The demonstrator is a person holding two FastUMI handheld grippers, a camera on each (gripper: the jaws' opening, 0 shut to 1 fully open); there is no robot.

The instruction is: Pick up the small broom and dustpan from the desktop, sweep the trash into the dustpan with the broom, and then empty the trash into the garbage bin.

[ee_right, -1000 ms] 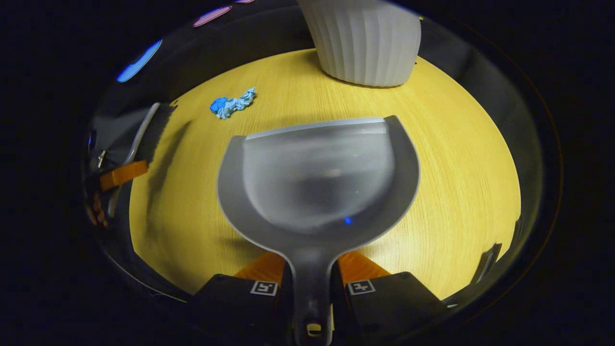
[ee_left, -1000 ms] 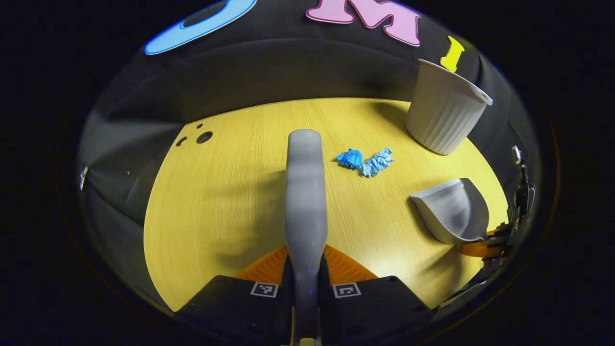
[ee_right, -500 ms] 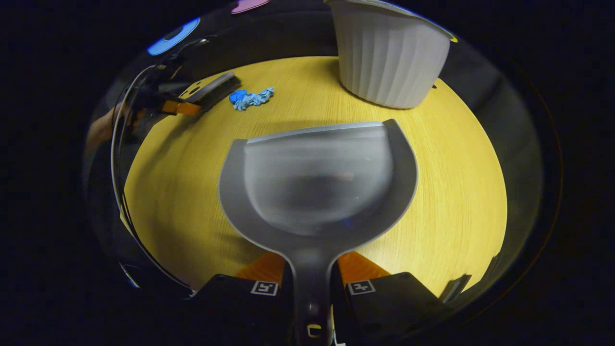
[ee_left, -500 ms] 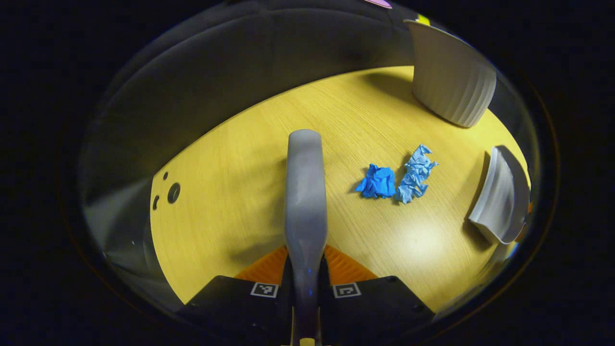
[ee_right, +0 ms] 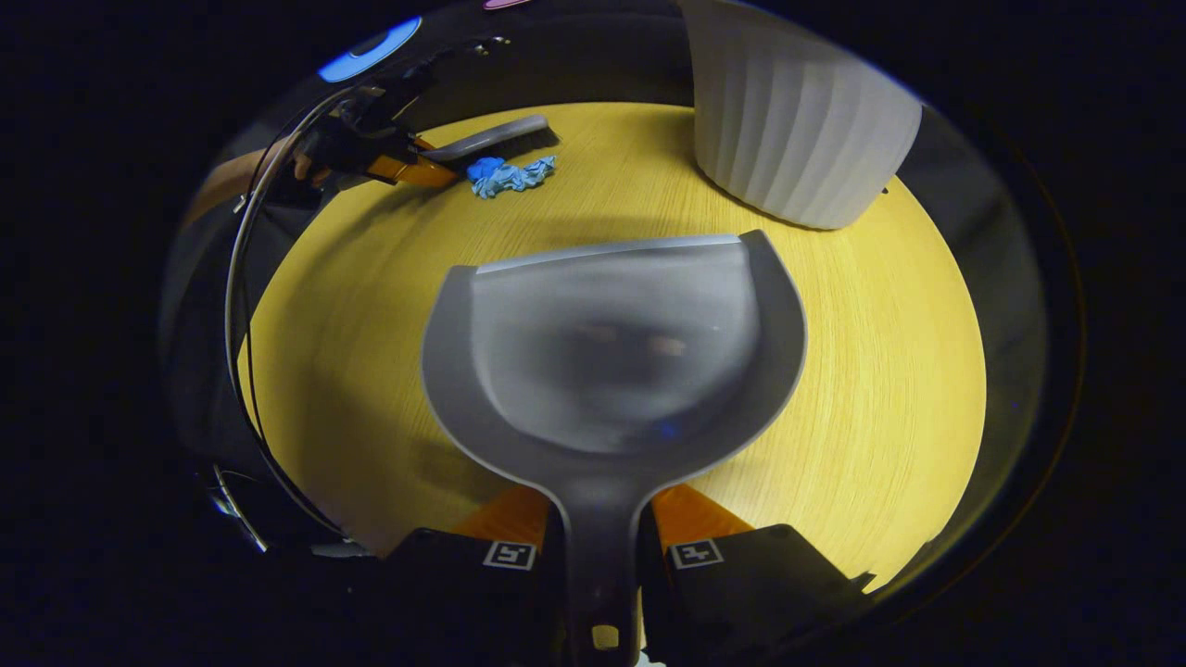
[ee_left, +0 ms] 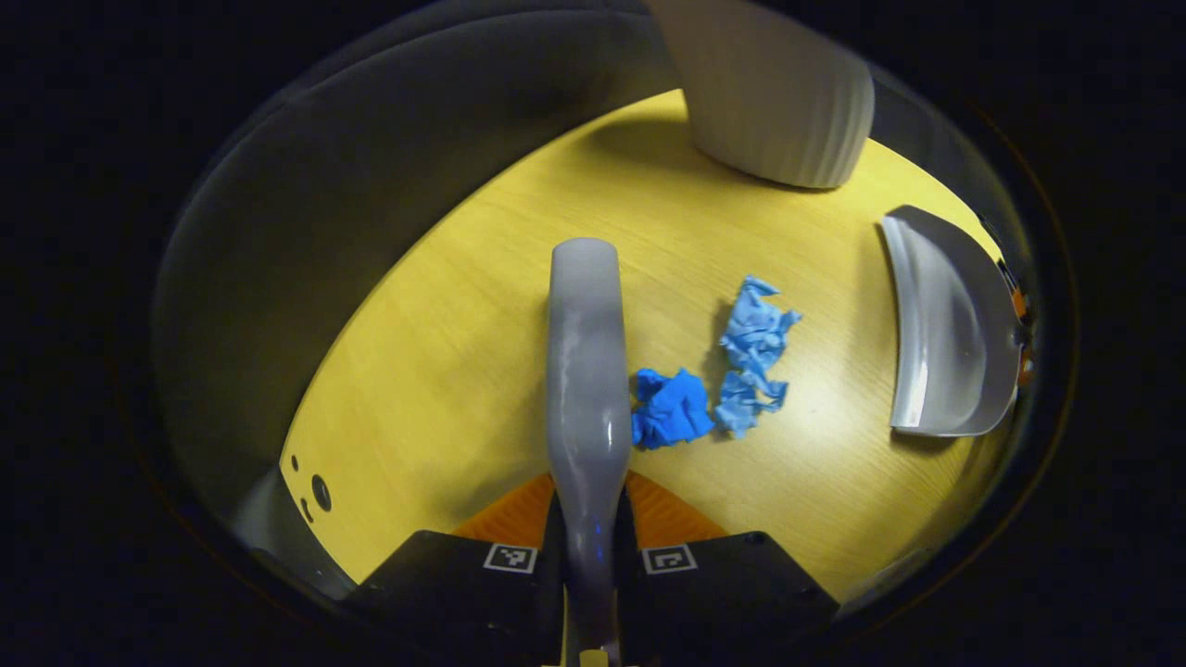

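The left gripper [ee_left: 589, 533] clamps the broom [ee_left: 584, 371] beside blue trash [ee_left: 709, 394]. The right gripper [ee_right: 602, 547] grips the dustpan [ee_right: 611, 352] near the bin [ee_right: 788, 130].

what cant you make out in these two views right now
- Garbage bin: its top is cut off by the edge in the left gripper view; inside unseen.
- Broom: bristles hidden under its own back.
- Dustpan: whether its lip touches the desktop, unclear in the right gripper view.
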